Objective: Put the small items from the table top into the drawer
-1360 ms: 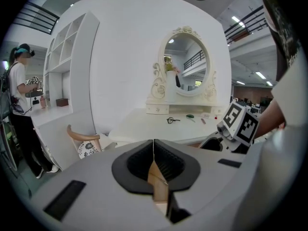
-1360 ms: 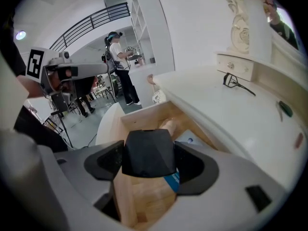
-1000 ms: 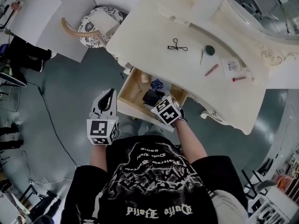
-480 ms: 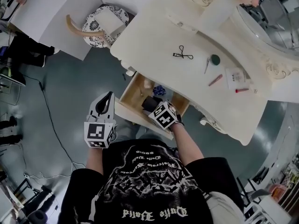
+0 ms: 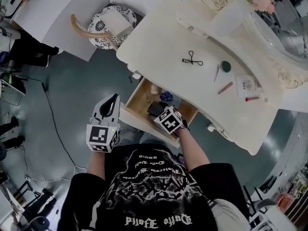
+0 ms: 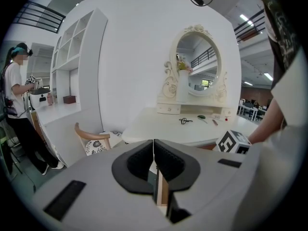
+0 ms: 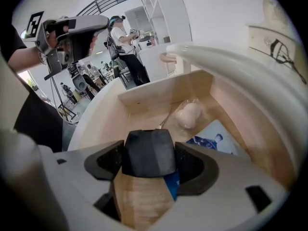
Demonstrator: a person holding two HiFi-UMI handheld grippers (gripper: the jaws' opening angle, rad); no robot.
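A black case (image 7: pixel 148 148) is clamped in the right gripper (image 7: pixel 150 162) inside the open drawer (image 7: pixel 144 93), between its side walls. The left gripper (image 6: pixel 154 163) is closed on nothing, clear of the table (image 5: pixel 163 52) edge.

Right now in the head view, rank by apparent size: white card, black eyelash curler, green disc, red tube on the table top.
1. white card: largest patch.
2. black eyelash curler: longest span, but wiry.
3. green disc and red tube: too alike to rank.

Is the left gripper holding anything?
No, in the left gripper view the left gripper has its jaws pressed together with nothing between them.
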